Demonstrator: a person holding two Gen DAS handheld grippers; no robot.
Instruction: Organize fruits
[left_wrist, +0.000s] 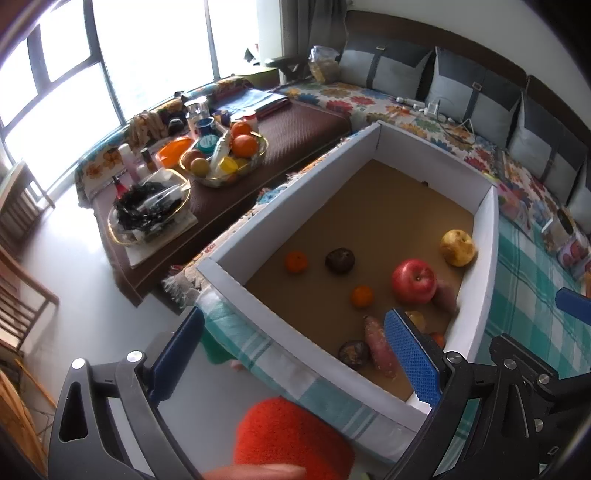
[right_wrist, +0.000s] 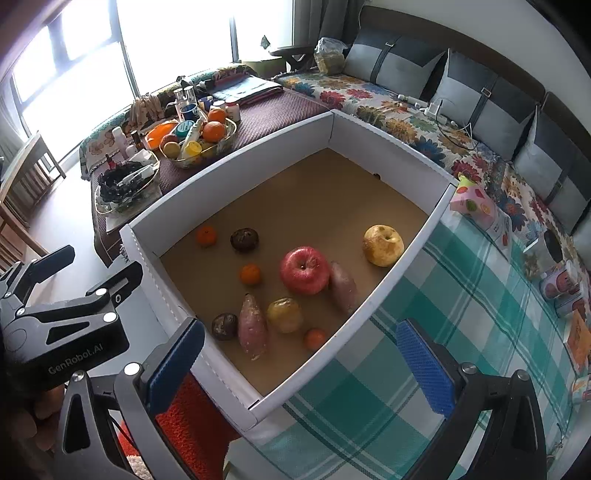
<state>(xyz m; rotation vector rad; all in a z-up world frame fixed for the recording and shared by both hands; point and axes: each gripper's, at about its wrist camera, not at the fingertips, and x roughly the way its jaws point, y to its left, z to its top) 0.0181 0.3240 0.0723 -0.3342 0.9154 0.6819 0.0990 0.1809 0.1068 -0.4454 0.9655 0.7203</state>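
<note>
- The right gripper (right_wrist: 301, 354) hangs with its blue pads wide apart over the near corner of a white cardboard box (right_wrist: 391, 284)
- On the box's brown floor, a red apple (right_wrist: 304, 270) sits at centre, touching a sweet potato (right_wrist: 343, 288) on its right
- A yellow pear (right_wrist: 382, 245) lies toward the far right wall
- Near the front lie a second sweet potato (right_wrist: 252, 326), a yellowish fruit (right_wrist: 285, 314) and a small orange (right_wrist: 314, 338)
- The left gripper (right_wrist: 48, 295) shows at the left edge

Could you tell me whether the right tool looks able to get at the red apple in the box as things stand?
Probably yes: the right tool is open, the box is open-topped, and nothing covers the red apple.
</note>
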